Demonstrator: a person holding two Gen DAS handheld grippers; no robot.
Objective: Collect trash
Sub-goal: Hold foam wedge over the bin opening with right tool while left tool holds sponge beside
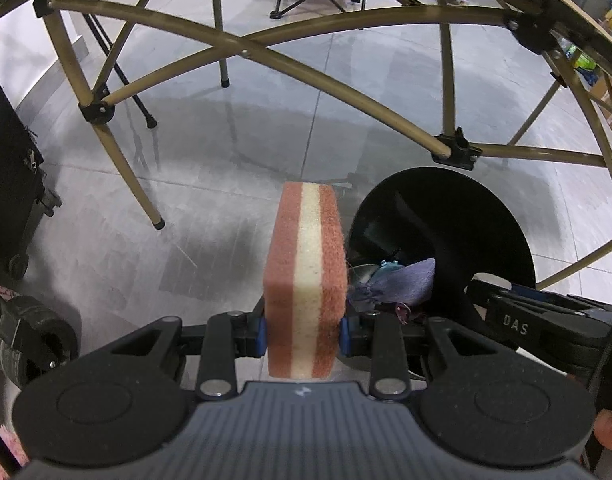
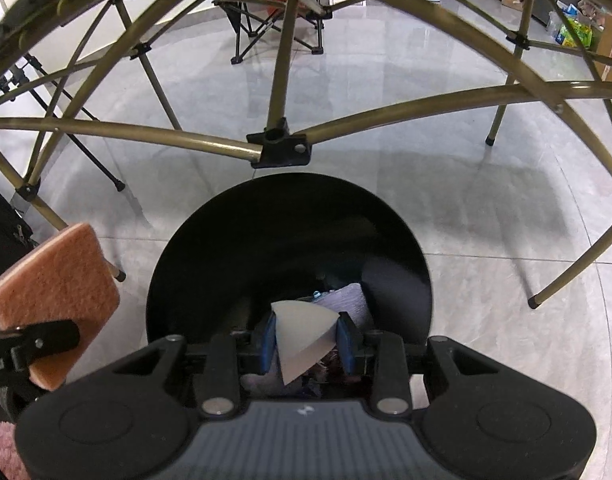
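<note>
the left gripper (image 1: 304, 330) is pinching a thick pink sponge with a cream middle layer (image 1: 306, 280) between its blue pads, jaws drawn in tight on it, and the sponge is standing on edge over the grey tiled floor (image 1: 186, 200), just beside the round black trash bin (image 1: 445, 220) rather than above it. the right gripper (image 2: 306, 338) is clamping a folded, fan-shaped piece of pale grey paper (image 2: 304, 334), jaws likewise closed on it, and is hanging right over the bin's open mouth. inside the bin a crumpled purple cloth (image 1: 397, 282) is lying with other scraps. the olive metal frame of a folding table (image 2: 278, 148) is arching overhead.
</note>
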